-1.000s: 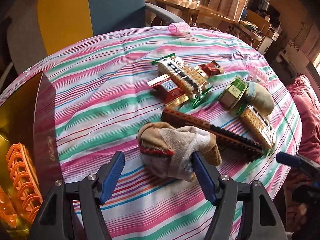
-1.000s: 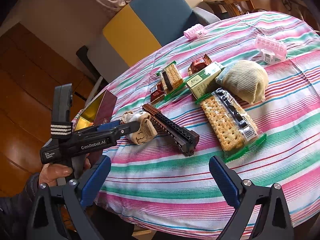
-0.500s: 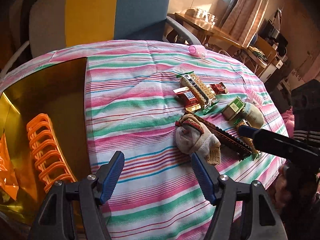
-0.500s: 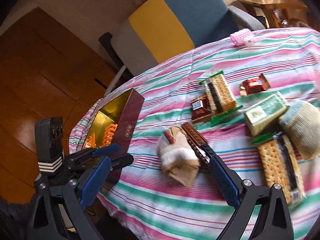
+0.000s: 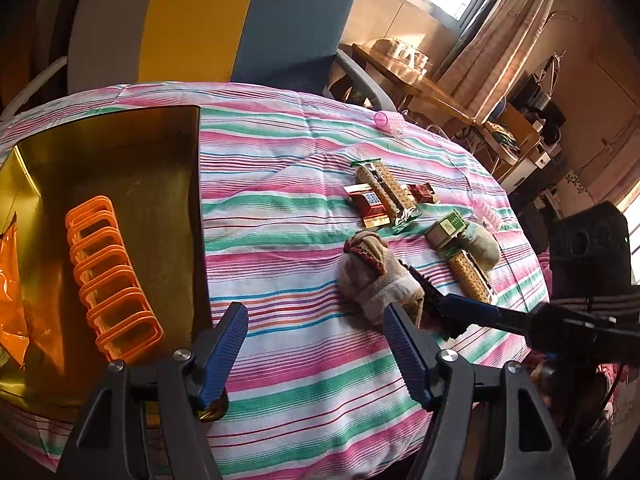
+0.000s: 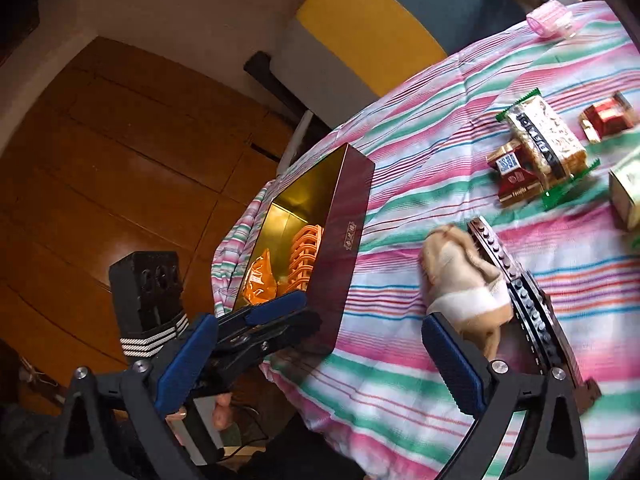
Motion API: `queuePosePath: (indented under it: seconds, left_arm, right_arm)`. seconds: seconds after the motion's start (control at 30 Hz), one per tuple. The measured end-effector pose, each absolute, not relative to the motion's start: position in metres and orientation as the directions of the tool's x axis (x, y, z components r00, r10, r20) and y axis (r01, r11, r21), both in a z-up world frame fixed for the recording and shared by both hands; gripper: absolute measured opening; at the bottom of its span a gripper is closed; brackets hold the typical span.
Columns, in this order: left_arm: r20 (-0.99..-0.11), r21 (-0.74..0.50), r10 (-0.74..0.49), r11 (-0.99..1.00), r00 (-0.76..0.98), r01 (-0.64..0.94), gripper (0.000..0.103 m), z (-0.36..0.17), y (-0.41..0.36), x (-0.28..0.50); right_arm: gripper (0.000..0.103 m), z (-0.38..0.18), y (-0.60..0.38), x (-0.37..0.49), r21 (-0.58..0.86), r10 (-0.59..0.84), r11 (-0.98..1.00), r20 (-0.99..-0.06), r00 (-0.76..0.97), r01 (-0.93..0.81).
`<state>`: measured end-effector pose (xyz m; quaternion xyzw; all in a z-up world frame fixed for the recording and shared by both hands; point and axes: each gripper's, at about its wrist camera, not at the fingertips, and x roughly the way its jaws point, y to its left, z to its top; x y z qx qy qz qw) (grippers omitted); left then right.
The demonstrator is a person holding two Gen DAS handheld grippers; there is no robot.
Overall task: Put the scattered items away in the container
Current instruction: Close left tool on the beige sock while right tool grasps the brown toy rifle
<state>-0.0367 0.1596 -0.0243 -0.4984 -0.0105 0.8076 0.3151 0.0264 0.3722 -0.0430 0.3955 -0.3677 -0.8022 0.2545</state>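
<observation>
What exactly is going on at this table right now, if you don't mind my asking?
A person with a gripper in each hand is clearing a striped tablecloth into a gold-lined box, which already holds an orange rack and an orange packet. Both the left gripper and the right gripper are open and empty. The right one is near a balled sock lying against a dark brick strip. Cracker packs and other snacks remain on the cloth.

The sock (image 6: 464,284) is motion-blurred; the green box (image 6: 628,192) is cut off at the edge.
</observation>
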Motion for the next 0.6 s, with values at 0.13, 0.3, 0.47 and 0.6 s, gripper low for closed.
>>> queuePosePath:
  seconds: [0.13, 0.3, 0.47, 0.6]
  left_arm:
    - [-0.798, -0.351, 0.538, -0.78, -0.27, -0.517, 0.072, -0.029, 0.185, -0.036]
    - [-0.813, -0.353, 0.532, -0.773, -0.236, -0.527, 0.072, -0.044, 0.225, -0.038]
    - [-0.838, -0.327, 0.494, -0.796, -0.234, -0.509, 0.072, -0.061, 0.248, -0.042]
    - [-0.851, -0.308, 0.472, -0.804, -0.232, -0.508, 0.072, -0.07, 0.255, -0.044]
  right_arm:
    - [0.103, -0.046, 0.387, 0.059, 0.766, -0.637, -0.641, -0.491, -0.594, 0.055]
    - [0.103, -0.055, 0.411, 0.091, 0.754, -0.566, -0.655, -0.521, -0.639, -0.035]
    - [0.103, -0.063, 0.431, 0.108, 0.752, -0.52, -0.652, -0.534, -0.666, -0.094]
    - [0.103, -0.067, 0.438, 0.112, 0.756, -0.51, -0.645, -0.537, -0.672, -0.115]
